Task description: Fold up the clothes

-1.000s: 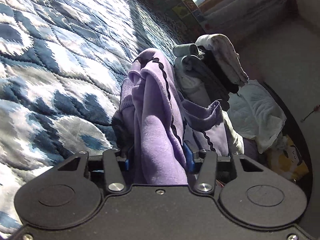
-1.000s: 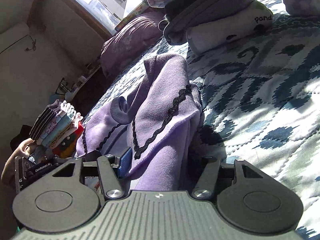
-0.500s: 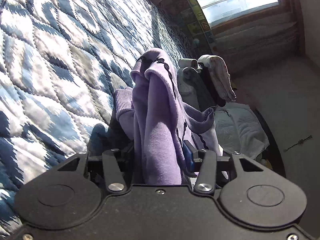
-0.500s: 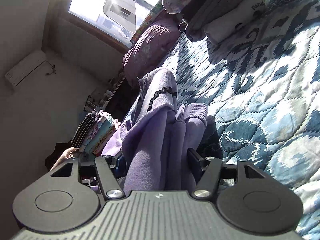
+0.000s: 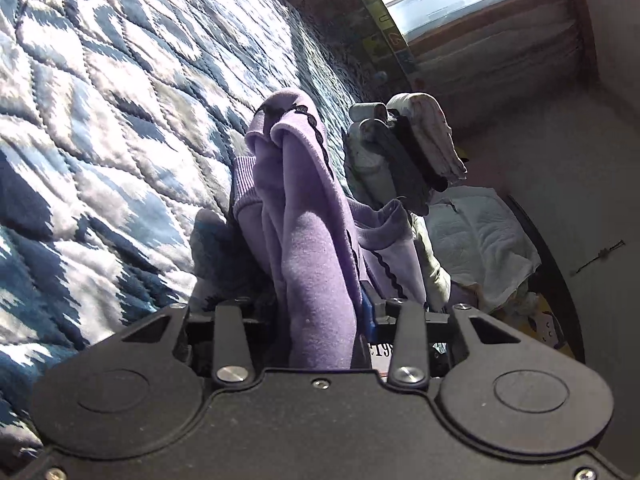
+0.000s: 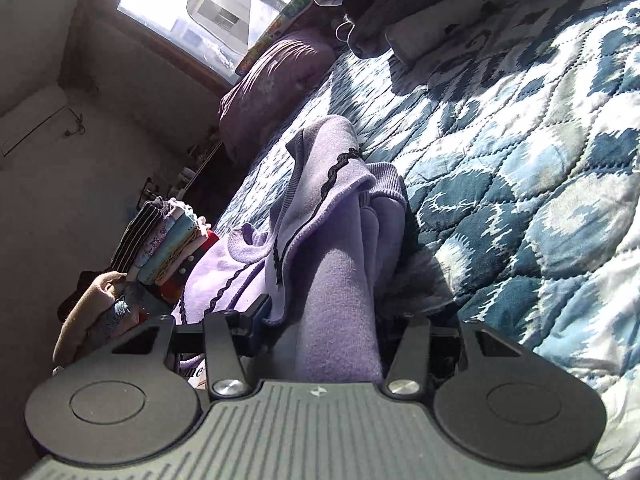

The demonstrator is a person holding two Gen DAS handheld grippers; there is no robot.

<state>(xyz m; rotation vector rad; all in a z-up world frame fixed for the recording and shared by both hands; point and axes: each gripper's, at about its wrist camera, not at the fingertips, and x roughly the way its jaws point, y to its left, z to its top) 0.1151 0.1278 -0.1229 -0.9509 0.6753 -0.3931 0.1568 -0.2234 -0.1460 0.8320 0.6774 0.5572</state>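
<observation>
A lilac sweater (image 5: 304,216) with black wavy trim hangs bunched between two handheld grippers above a bed covered by a blue-and-white quilt (image 5: 104,128). The left gripper (image 5: 320,320) has its fingers pinching one thick fold of the knit, and the right gripper (image 6: 332,320) has its fingers clamped on another fold, so the garment is gathered up off the quilt, probably to carry or lay it out for folding. In the right wrist view, part of the sweater (image 6: 336,208) drapes down towards a stack of folded clothes (image 6: 168,240) beside the bed. A second pile of folded garments (image 6: 416,4) rests on the quilt farther off, near a purple pillow (image 6: 276,80) under a bright window (image 6: 208,4). Holding two separate points likely keeps the soft fabric from collapsing into a heap.
</observation>
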